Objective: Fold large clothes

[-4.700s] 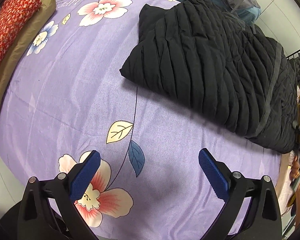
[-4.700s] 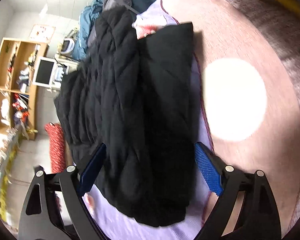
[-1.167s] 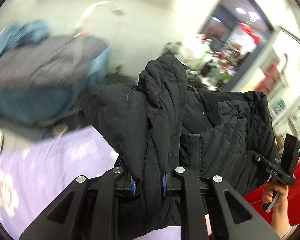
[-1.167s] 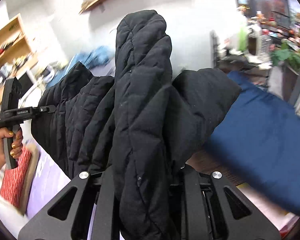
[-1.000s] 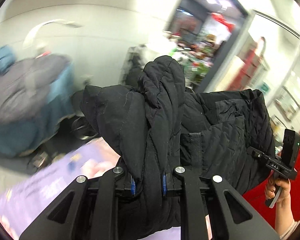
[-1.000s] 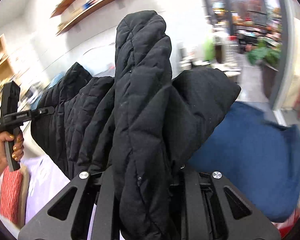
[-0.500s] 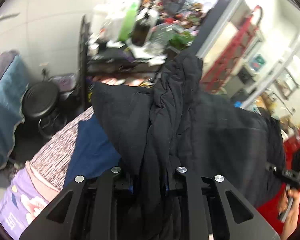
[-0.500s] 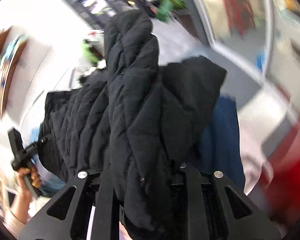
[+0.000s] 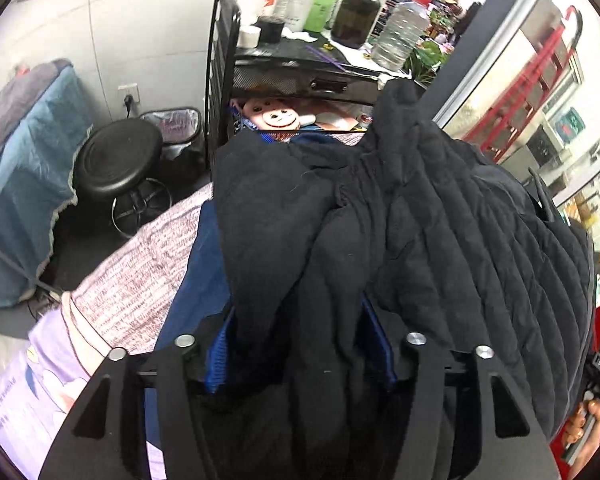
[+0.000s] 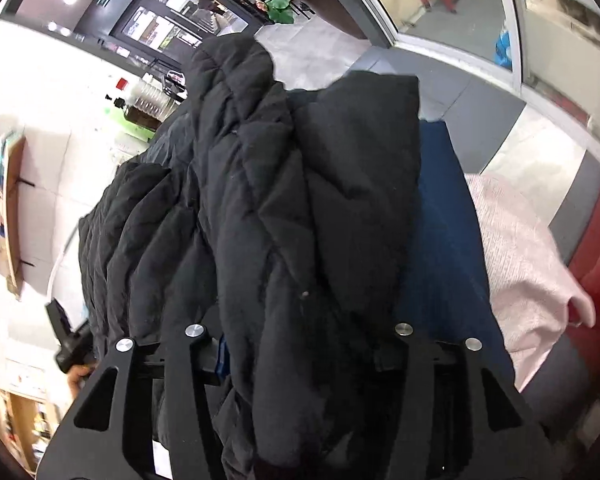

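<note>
Bed (image 9: 112, 296): lilac sheet w/ pink knit and blue blanket (image 10: 440, 240) piled at this end.
Jacket (image 9: 440, 220): big black quilted one, bunched into a thick bundle, lying over the blue blanket; far side runs toward the other gripper.
Left gripper (image 9: 300, 352): jaws just been opening, now apart, jacket fabric between the blue pads but no squeeze, prob. letting go.
Right gripper (image 10: 300, 354): jaws just been opening too, spread w/ jacket draped thru the gap; pads mostly hidden, so contact's hard to call.
Progress: jacket looks folded and set down; left to do: pull both grippers clear, maybe tidy the bundle.
</note>
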### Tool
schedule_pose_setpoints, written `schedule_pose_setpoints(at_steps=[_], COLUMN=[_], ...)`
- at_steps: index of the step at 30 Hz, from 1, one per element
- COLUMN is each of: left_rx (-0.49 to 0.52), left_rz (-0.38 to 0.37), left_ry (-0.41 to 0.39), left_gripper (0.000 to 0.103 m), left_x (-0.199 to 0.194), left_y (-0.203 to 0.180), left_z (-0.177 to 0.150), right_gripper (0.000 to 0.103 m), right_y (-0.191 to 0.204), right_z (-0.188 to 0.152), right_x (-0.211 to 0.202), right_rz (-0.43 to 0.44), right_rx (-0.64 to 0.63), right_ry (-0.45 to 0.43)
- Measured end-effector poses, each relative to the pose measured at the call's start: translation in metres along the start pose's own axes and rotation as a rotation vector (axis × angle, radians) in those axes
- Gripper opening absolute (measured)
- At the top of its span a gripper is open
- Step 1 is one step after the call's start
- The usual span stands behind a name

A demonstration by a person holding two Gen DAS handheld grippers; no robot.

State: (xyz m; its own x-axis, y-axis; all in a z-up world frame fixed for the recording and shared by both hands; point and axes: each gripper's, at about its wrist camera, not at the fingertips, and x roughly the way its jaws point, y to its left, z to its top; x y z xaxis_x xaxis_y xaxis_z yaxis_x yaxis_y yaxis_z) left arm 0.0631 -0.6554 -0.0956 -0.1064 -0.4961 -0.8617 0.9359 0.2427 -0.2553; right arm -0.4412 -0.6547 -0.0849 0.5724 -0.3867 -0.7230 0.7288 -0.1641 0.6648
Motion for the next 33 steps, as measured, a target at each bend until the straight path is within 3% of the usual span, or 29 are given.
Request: schedule_pose_setpoints(at_steps=[3, 6, 10, 13, 15, 17, 20, 24, 29, 33], left_rx=[-0.071, -0.118, -0.097, -0.113, -0.101, -0.060, 0.020, 0.150, 0.280, 0.346], left_rz=[-0.037, -0.081, -0.041, -0.066, -0.027, -0.001, 0.041, 0.144, 0.166, 0.218], left_ry=[0.011, -0.002, -0.055, -0.132, -0.172, -0.155, -0.128, -0.132, -0.080, -0.051], left_gripper=[0.073, 0.074, 0.080, 0.093, 0.097, 0.097, 0.097, 0.097, 0.097, 0.097], left_x=[0.005, -0.003, -0.036, -0.075, -0.098, -0.115, -0.136, -0.148, -0.145, -0.145], left_y=[0.015, 0.018, 0.013, 0.017, 0.019, 0.017, -0.001, -0.045, -0.099, -0.133], left_z=[-0.002, -0.005, -0.002, -0.003, -0.004, -0.006, -0.020, -0.050, -0.080, -0.103], right_gripper=[0.056, 0.058, 0.063, 0.085, 0.090, 0.094, 0.096, 0.096, 0.097, 0.097], right_y=[-0.014, -0.016, -0.008, -0.004, 0.006, 0.019, 0.047, 0.086, 0.139, 0.168], right_z=[0.001, 0.000, -0.004, -0.011, -0.015, -0.020, -0.030, -0.055, -0.095, -0.117], right_x=[0.007, 0.006, -0.010, -0.037, -0.065, -0.089, -0.106, -0.103, -0.081, -0.069], right_rz=[0.051, 0.068, 0.077, 0.036, 0.001, -0.074, -0.207, -0.231, -0.304, -0.360], right_rx=[0.051, 0.059, 0.091, 0.135, 0.124, 0.095, 0.019, -0.120, -0.283, -0.360], right_ry=[0.006, -0.002, -0.054, -0.146, -0.234, -0.264, -0.249, -0.146, -0.024, 0.007])
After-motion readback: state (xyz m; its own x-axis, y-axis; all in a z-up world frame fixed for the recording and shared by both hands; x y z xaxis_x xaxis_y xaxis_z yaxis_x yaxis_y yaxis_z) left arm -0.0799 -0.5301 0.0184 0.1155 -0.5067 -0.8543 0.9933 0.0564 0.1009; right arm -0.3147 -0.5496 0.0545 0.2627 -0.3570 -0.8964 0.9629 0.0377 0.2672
